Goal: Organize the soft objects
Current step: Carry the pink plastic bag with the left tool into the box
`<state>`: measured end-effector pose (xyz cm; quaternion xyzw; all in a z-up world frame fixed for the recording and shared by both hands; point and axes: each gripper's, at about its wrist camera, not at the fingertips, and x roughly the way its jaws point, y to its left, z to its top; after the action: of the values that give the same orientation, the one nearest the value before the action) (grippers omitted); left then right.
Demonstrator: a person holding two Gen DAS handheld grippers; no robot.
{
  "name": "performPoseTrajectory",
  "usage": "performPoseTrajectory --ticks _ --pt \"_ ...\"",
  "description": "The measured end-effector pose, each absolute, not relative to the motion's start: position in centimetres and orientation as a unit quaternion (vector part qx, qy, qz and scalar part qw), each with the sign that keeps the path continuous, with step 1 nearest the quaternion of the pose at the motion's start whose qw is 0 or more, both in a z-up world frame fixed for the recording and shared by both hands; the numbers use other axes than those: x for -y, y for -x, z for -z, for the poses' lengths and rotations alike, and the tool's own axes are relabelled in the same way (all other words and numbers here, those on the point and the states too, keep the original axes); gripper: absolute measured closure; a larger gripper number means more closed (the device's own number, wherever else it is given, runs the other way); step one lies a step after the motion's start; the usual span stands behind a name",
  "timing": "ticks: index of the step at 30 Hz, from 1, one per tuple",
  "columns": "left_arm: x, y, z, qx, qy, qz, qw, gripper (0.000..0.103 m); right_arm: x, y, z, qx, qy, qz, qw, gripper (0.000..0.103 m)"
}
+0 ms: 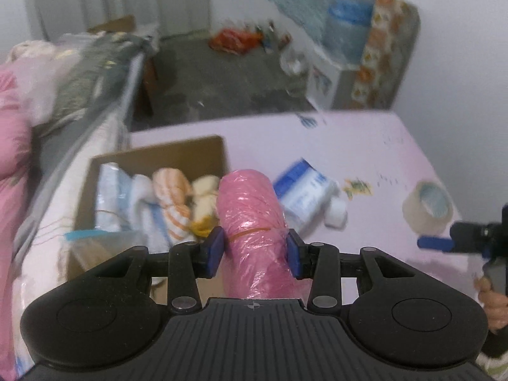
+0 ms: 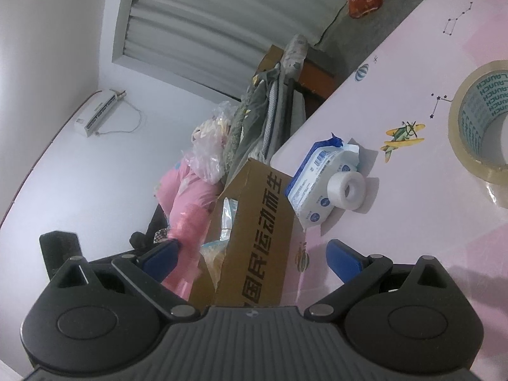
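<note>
Left wrist: left tongs [image 1: 255, 250] gripping pink roll [image 1: 250, 222], seemingly airborne

Glossy crinkled plastic wraps the pink roll [image 1: 250, 219] (cardboard box [image 1: 165, 154] matt).

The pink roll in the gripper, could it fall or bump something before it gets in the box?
Maybe. The left gripper pinches the pink roll near one end only, so the shiny plastic might slip or sag. The cardboard box already looks crowded with a striped cloth and other soft things, so the roll may not settle in. The wipes pack lies close beside it and could get nudged.
</note>
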<state>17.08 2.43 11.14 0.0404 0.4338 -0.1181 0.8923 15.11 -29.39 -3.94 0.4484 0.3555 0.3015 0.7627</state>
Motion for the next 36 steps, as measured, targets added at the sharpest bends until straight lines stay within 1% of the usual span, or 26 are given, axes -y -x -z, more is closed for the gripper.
performPoseTrajectory --ticks 3,11,17,21,30,33,36 --pt "-4.6 -17.2 -10.8 -0.425 -0.02 0.105 0.899 0.063 28.9 -14.9 3.6 -0.359 -0.447 -0.3 0.763 0.003" --pt "-9.2 -19.4 -6.0 -0.447 0.006 0.062 0.892 0.063 27.1 -14.9 2.9 -0.377 -0.432 -0.296 0.764 0.003" --pt "-10.7 -21.6 -1.9 -0.481 0.001 0.041 0.876 0.063 25.9 -15.1 2.5 -0.387 -0.422 -0.293 0.766 0.003" --pt "-11.2 -22.0 -0.1 -0.498 -0.008 0.036 0.866 0.063 25.2 -15.2 2.5 -0.394 -0.417 -0.293 0.765 0.003" --pt "-11.1 -22.9 2.3 -0.533 -0.041 0.019 0.845 0.063 24.6 -15.4 3.0 -0.404 -0.418 -0.292 0.759 0.003" --pt "-11.0 -23.0 2.3 -0.538 -0.044 0.02 0.841 0.063 24.7 -15.3 3.1 -0.407 -0.419 -0.291 0.758 0.003" --pt "-10.9 -22.7 1.7 -0.528 -0.052 0.018 0.848 0.06 24.9 -15.2 3.1 -0.406 -0.42 -0.29 0.758 0.003"
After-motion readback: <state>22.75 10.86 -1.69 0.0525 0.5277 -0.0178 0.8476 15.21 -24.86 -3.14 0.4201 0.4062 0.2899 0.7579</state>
